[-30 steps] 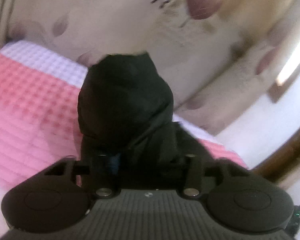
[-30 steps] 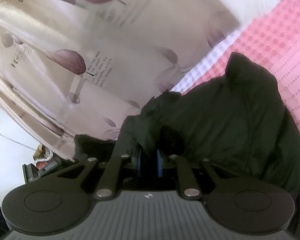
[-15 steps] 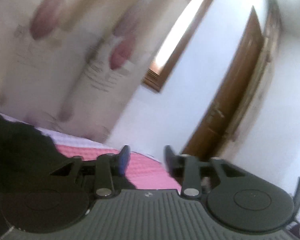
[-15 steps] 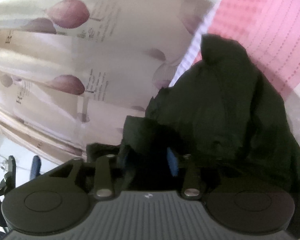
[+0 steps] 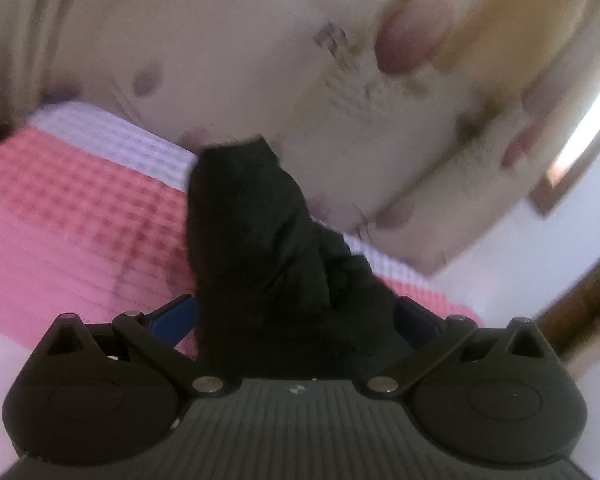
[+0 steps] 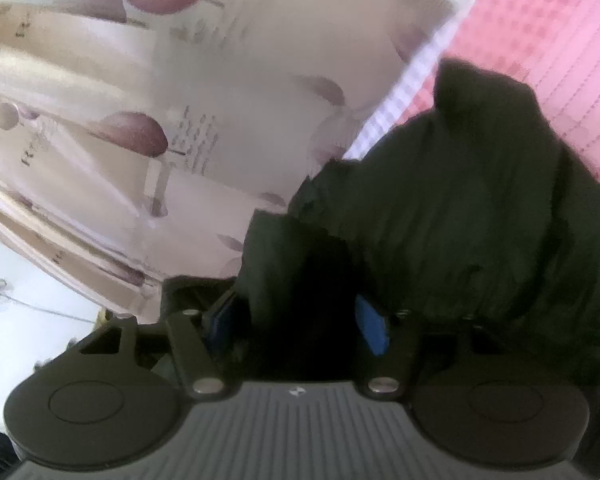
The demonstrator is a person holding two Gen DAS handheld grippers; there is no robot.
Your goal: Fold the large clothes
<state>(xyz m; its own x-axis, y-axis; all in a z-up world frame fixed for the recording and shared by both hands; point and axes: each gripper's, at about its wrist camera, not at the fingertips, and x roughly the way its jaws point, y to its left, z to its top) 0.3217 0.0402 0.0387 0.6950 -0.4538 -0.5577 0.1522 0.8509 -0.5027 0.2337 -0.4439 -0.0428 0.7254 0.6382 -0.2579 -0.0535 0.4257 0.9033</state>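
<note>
A black garment (image 5: 256, 240) lies bunched on a pink checked bedspread (image 5: 68, 216). In the left wrist view it fills the space between my left gripper's (image 5: 294, 316) wide-spread blue-padded fingers (image 5: 172, 318); the jaws stand open around it. In the right wrist view the same garment (image 6: 480, 208) is heaped ahead and to the right. My right gripper (image 6: 300, 320) is open too, with dark cloth lying between its blue pads (image 6: 372, 328).
A cream curtain with purple leaf prints (image 5: 300, 60) hangs close behind the bed (image 6: 160, 100). A window strip (image 5: 588, 120) and a brown door frame (image 5: 580, 300) are at the right of the left view. The bedspread's white edge (image 6: 412, 88) runs along the curtain.
Both grippers were shut on the garment a second ago and have opened. The left gripper swung away to the right toward the door, then came back onto the garment with jaws wide.
</note>
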